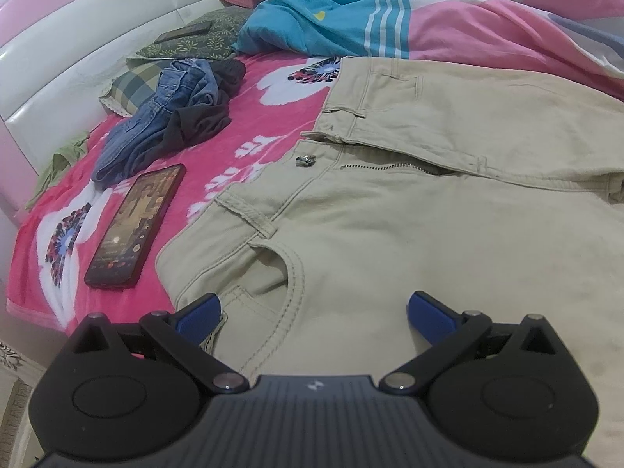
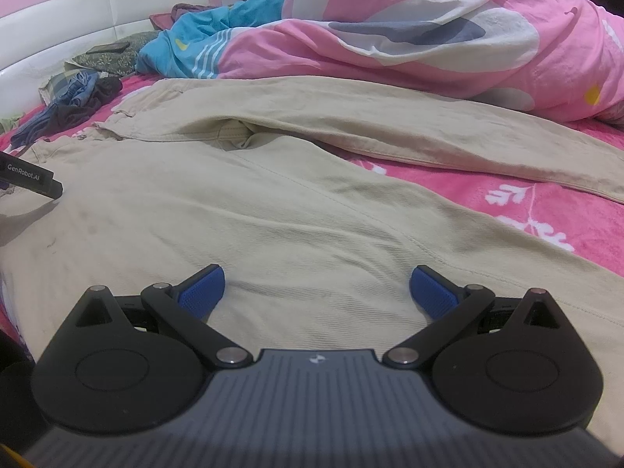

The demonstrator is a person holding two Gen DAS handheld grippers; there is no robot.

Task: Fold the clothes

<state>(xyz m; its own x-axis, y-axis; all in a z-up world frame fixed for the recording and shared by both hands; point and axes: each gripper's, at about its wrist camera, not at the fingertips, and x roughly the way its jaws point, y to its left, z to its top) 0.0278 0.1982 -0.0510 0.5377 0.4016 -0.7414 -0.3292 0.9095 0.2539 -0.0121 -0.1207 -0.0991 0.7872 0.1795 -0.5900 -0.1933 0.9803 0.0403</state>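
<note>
A: Bed [image 1: 273, 89] with a pink flowered cover, white padded headboard along its far edge, rumpled pink and blue duvet [image 2: 409, 31] heaped toward the far side

B: Task garment?

A: Beige trousers [image 1: 429, 214] spread flat over the near half of the bed, waistband toward the headboard end, fly unzipped, button undone. Right wrist view shows the two legs [image 2: 312, 202] lying apart in a V, pink cover visible between them, so no fold in them that I can see

B: Other clothes?

A: Crumpled jeans and a dark garment [image 1: 171, 117] bunched near the headboard edge, not folded. Phone [image 1: 136, 222] lies just beside the trousers' waistband

B: Tools?

A: Left gripper [image 1: 314, 312] spread wide, nothing between the pads, over the front pocket at the near edge. Right gripper [image 2: 318, 288] likewise wide and holding nothing, low over the nearer leg

B: Progress?

A: Trousers laid out, unfolded as they lie; the heap also wants folding. Judged: most of the job remains
</note>
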